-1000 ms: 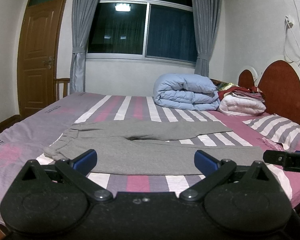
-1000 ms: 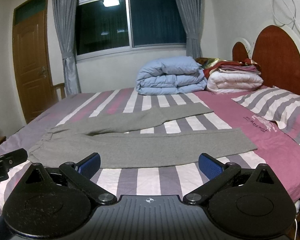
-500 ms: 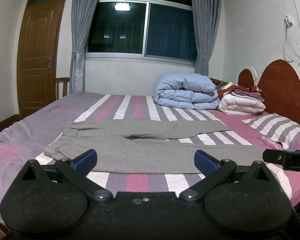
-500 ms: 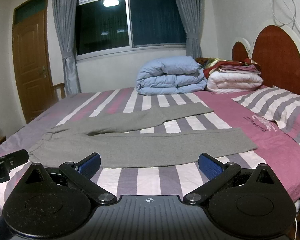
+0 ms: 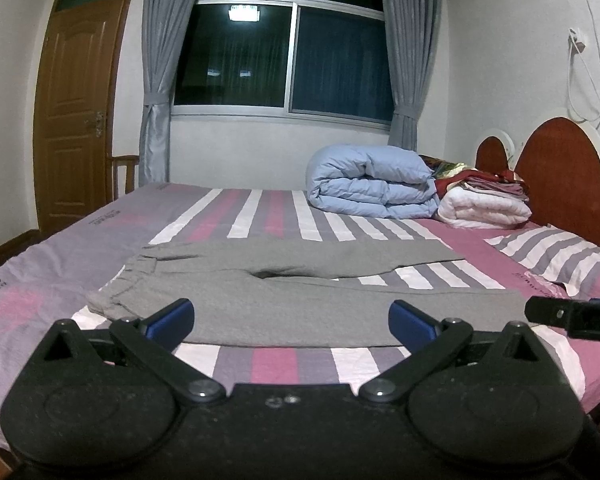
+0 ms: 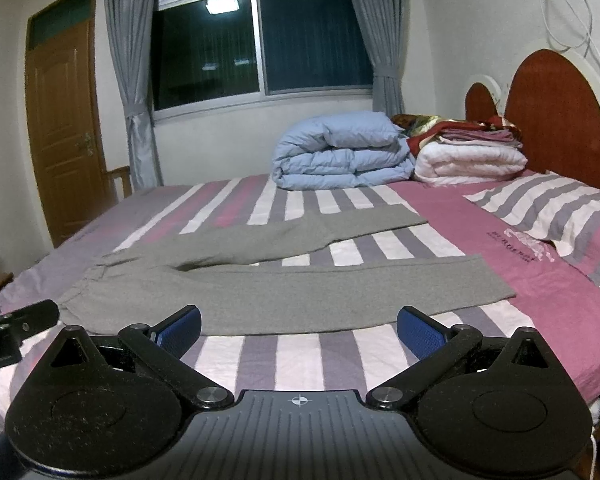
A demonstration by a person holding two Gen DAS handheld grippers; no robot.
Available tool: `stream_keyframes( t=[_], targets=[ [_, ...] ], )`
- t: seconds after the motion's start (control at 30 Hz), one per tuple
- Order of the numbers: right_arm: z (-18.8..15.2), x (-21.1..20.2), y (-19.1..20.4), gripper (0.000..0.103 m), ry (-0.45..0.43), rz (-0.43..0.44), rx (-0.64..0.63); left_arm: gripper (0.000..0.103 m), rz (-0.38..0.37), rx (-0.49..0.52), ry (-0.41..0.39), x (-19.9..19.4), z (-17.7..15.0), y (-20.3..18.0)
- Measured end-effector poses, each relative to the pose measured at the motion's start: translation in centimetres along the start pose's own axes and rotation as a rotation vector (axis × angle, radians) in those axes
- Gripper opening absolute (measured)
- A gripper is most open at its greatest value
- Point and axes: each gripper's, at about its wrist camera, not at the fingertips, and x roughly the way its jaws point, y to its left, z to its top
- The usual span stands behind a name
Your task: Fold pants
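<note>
The grey soft-knit pants (image 5: 300, 288) lie flat on the striped pink, white and purple bedsheet (image 5: 284, 356), legs splayed in a narrow V, just beyond the left gripper (image 5: 291, 316) and right gripper (image 6: 299, 326). Both hover with blue-padded jaws spread wide, grasping nothing
</note>
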Motion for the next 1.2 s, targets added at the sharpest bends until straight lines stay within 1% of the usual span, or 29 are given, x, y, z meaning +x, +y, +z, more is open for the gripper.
stream_keyframes(
  t=[0.07,0.1,0.17,0.2,0.27,0.3,0.33,0.4,0.47,0.5,0.57,0.6,0.67,0.7,0.73,0.8,0.83,0.87,0.9,0.93,1.0,1.13,1.2],
  targets=[
    [0.8,0.7,0.2,0.103,0.001,0.045,0.002,0.097,-0.009,0.001,-0.003,0.6,0.6,0.7],
    [1.4,1.2,0.4,0.103,-0.001,0.067,0.0,0.097,0.002,-0.007,-0.012,1.1,1.2,1.4],
    [3.6,3.1,1.0,0.103,-0.017,0.117,-0.011,0.097,0.032,-0.03,-0.013,2.5,2.7,3.4],
    [4.8,4.4,1.5,0.103,0.003,0.144,-0.017,0.097,0.041,-0.046,-0.01,3.4,3.5,4.6],
    [6.9,7.0,2.5,0.103,0.045,0.229,-0.041,0.097,0.063,-0.049,-0.003,5.2,5.0,7.3],
    [7.9,8.0,3.2,0.103,0.041,0.278,-0.068,0.097,0.062,-0.036,0.004,6.1,5.5,8.5],
    [8.8,9.0,4.1,0.103,0.027,0.308,-0.103,0.097,0.056,-0.029,0.028,7.1,5.9,9.5],
    [10.5,11.0,5.4,0.103,0.019,0.336,-0.174,0.097,0.055,-0.055,0.095,9.6,6.5,12.4],
    [11.8,13.5,6.4,0.103,0.026,0.385,-0.199,0.097,0.054,-0.1,0.139,11.7,6.9,15.3],
    [12.4,14.9,6.8,0.103,0.039,0.405,-0.199,0.097,0.066,-0.1,0.15,12.5,7.3,16.4],
    [13.4,17.9,7.4,0.103,0.046,0.431,-0.209,0.097,0.094,-0.048,0.151,14.4,8.3,18.2],
    [14.0,19.3,7.8,0.103,0.04,0.431,-0.222,0.097,0.095,-0.022,0.169,15.6,9.0,19.1],
    [14.9,22.6,8.7,0.103,0.046,0.448,-0.236,0.094,0.078,0.018,0.223,18.9,9.8,21.3],
    [15.2,24.3,8.9,0.103,0.052,0.449,-0.243,0.086,0.084,0.041,0.23,20.5,10.2,22.3],
    [15.4,26.3,9.4,0.103,0.059,0.449,-0.26,0.076,0.083,0.059,0.235,22.2,10.3,23.4],
    [15.7,30.3,10.4,0.102,0.081,0.468,-0.288,0.068,0.071,0.058,0.276,26.0,10.5,25.6],
    [15.6,32.4,10.9,0.093,0.093,0.47,-0.304,0.068,0.068,0.046,0.292,28.2,10.4,26.7],
    [15.6,34.8,11.5,0.075,0.119,0.477,-0.327,0.067,0.063,0.038,0.3,29.9,10.2,27.4],
    [15.4,37.2,12.1,0.064,0.148,0.475,-0.355,0.065,0.057,0.04,0.318,31.8,9.9,28.1],
    [15.0,39.7,12.6,0.049,0.18,0.467,-0.378,0.061,0.056,0.053,0.347,34.0,9.5,28.7],
    [14.2,44.2,13.4,0.049,0.222,0.458,-0.411,0.057,0.025,0.073,0.381,37.4,8.8,29.5],
    [12.7,52.2,14.4,0.049,0.272,0.452,-0.472,0.057,-0.026,0.068,0.455,43.3,7.7,32.2],
    [12.6,55.6,14.6,0.049,0.285,0.454,-0.484,0.057,-0.057,0.065,0.456,45.4,7.9,33.4]
  ],
)
